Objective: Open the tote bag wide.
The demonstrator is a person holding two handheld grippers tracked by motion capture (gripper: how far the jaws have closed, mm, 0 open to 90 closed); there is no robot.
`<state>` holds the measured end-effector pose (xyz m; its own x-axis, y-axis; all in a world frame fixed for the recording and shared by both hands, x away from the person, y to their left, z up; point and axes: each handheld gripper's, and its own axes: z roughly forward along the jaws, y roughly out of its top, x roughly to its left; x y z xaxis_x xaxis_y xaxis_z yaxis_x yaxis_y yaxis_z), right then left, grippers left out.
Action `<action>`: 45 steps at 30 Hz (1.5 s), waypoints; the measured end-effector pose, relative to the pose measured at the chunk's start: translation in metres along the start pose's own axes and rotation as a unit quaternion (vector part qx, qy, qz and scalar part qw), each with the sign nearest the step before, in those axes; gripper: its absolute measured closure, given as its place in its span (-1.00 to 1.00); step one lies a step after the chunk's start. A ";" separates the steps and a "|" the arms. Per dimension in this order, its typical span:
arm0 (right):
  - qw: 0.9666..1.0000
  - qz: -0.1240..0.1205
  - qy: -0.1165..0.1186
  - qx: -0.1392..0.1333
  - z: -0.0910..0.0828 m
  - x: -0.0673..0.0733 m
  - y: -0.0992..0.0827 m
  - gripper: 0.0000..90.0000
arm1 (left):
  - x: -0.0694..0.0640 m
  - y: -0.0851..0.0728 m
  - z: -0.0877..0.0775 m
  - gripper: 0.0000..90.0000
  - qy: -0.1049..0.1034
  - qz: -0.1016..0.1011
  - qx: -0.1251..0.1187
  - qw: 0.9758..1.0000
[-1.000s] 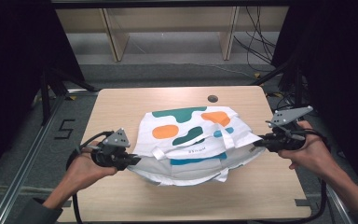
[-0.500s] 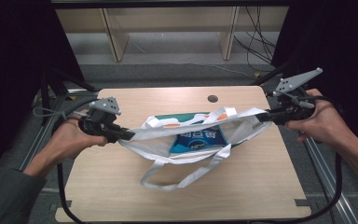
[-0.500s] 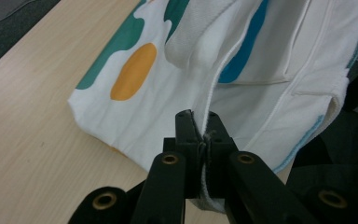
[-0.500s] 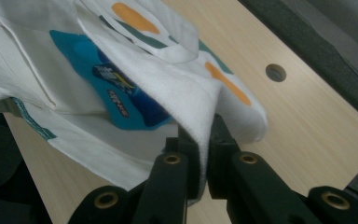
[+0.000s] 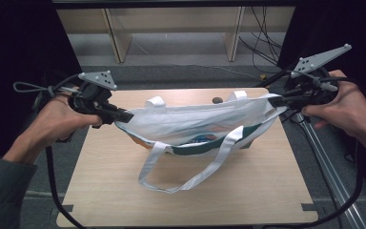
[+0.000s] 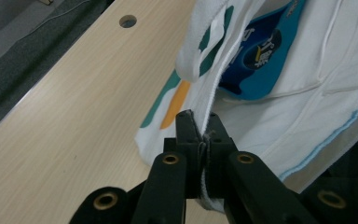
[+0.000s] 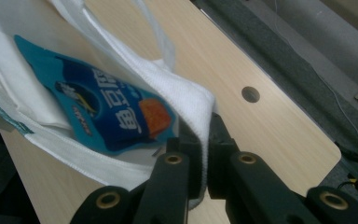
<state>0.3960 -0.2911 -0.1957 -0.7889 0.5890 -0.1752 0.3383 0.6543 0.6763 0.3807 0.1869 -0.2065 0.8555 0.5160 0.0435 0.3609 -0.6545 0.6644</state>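
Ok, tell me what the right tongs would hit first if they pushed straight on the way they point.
The right tongs are shut on the white tote bag rim, so that cloth comes first. Straight beyond it, the blue snack packet inside the bag looks next in line, though depth is hard to judge.

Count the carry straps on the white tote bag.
2. One strap hangs down the bag's near side in a long loop over the table. The other strap rises from the far rim, showing as two short ends, its middle hidden behind the tote bag.
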 end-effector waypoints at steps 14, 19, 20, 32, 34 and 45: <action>1.000 0.014 0.005 0.011 0.003 -0.016 0.002 0.96 | 0.024 0.024 0.014 0.94 0.019 -0.025 0.013 0.999; 1.000 0.013 -0.009 0.007 0.009 -0.020 0.001 0.96 | 0.032 0.026 0.018 0.94 0.027 -0.030 0.000 0.999; 1.000 0.016 -0.011 0.005 0.010 -0.023 0.003 0.96 | 0.033 0.027 0.017 0.94 0.033 -0.030 -0.001 0.999; 1.000 0.013 -0.012 -0.004 -0.008 -0.015 0.018 0.97 | 0.021 0.036 -0.009 0.94 0.031 -0.033 0.017 0.999; 1.000 0.013 -0.014 -0.009 -0.012 -0.013 0.019 0.97 | 0.017 0.041 -0.019 0.94 0.031 -0.032 0.019 0.999; 1.000 0.009 -0.009 0.027 -0.009 -0.011 0.017 0.96 | 0.020 0.034 0.006 0.94 0.013 -0.034 0.059 0.998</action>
<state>0.4060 -0.2911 -0.1756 -0.7735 0.6091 -0.1754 0.3806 0.6676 0.6399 0.4126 0.1713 -0.1875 0.8188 0.5736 0.0216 0.4599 -0.6780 0.5734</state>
